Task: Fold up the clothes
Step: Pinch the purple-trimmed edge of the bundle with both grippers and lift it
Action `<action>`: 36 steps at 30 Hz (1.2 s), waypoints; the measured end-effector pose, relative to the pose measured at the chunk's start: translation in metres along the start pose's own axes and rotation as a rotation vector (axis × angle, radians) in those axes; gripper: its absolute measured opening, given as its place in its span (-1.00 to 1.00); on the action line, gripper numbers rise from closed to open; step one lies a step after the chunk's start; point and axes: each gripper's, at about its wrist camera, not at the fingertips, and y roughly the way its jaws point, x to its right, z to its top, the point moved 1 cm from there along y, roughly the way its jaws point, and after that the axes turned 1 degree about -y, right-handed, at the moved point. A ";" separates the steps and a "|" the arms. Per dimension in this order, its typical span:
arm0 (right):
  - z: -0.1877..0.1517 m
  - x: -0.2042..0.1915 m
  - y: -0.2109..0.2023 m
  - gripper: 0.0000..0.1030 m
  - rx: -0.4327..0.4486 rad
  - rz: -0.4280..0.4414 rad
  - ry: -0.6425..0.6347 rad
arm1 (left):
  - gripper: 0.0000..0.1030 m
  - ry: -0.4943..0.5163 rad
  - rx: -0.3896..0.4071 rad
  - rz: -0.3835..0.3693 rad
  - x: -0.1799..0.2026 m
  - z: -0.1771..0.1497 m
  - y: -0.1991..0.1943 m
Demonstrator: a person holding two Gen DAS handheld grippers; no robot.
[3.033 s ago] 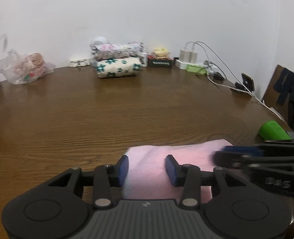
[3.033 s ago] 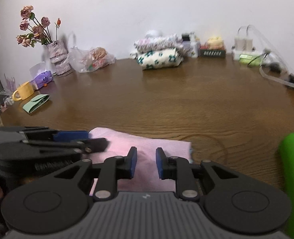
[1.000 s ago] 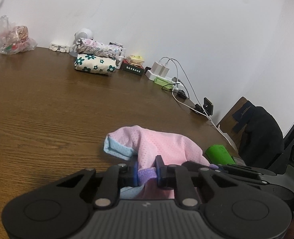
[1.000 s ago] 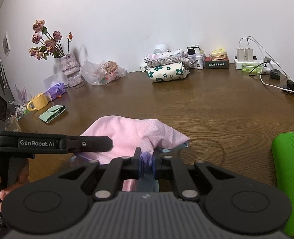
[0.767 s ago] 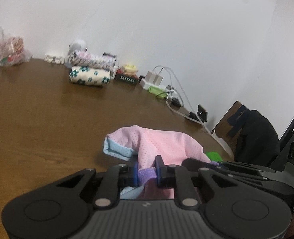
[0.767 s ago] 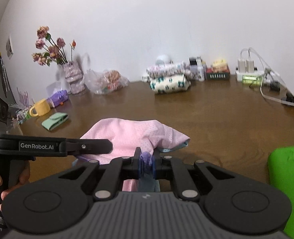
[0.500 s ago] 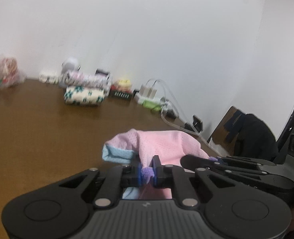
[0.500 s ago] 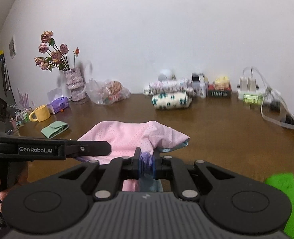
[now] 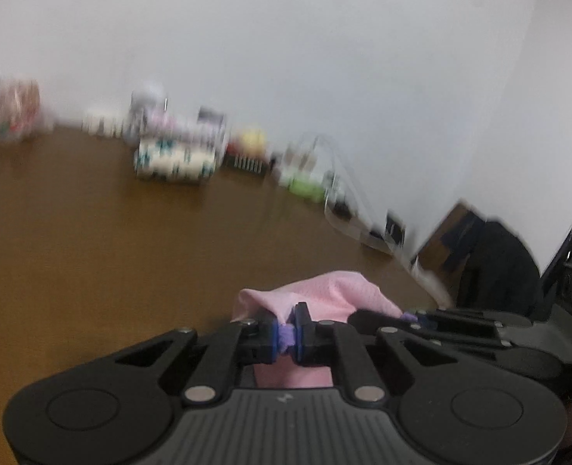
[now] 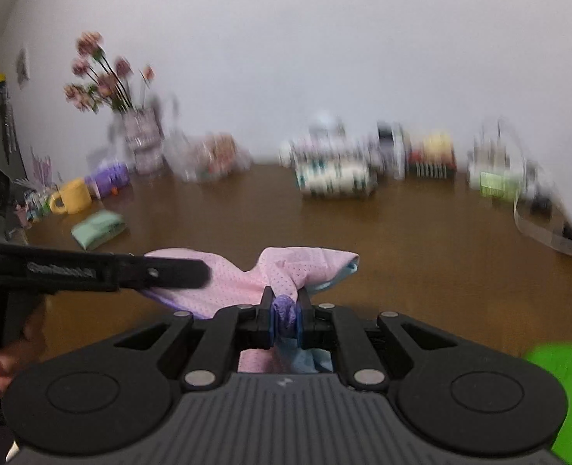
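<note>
Between the blue pads of the left gripper [image 9: 287, 336] a bunched purple hem of the pink garment [image 10: 247, 277] is pinched; its jaws have just been easing apart slightly, cloth still between them. Beside it, the right gripper [image 10: 286, 321] is clamped on another purple fold of the same piece, which hangs stretched between them above the brown table [image 10: 421, 232]. Farther back lie a green pouch [image 10: 98, 229], a yellow mug [image 10: 73, 196], folded floral clothes [image 10: 334, 180] and a vase of flowers [image 10: 140, 137] by the wall.
</note>
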 end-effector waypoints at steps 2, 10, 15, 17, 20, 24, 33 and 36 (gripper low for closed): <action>-0.013 0.008 0.008 -0.82 -0.052 -0.035 0.015 | -0.72 -0.016 -0.059 0.016 -0.003 -0.016 0.010; -0.038 0.039 -0.001 -0.09 -0.110 -0.098 0.071 | -0.02 -0.089 -0.078 0.025 -0.015 -0.032 0.007; -0.043 0.050 0.005 0.03 -0.123 -0.044 0.155 | 0.00 -0.158 -0.112 0.067 -0.020 -0.022 0.033; -0.047 0.048 0.012 0.03 -0.136 -0.034 0.164 | 0.00 -0.155 -0.140 0.042 -0.015 -0.024 0.042; -0.053 0.043 0.018 -0.01 -0.139 -0.020 0.164 | -0.03 -0.133 -0.161 -0.020 -0.007 -0.030 0.049; -0.054 0.039 0.019 -0.07 -0.126 0.001 0.158 | -0.29 -0.191 -0.182 -0.063 -0.012 -0.028 0.055; -0.051 0.052 0.007 0.10 -0.106 0.005 0.205 | -0.31 -0.235 -0.122 0.022 -0.021 -0.018 0.051; -0.052 0.048 0.014 0.10 -0.129 0.016 0.197 | -0.03 -0.193 -0.130 0.026 -0.016 -0.019 0.050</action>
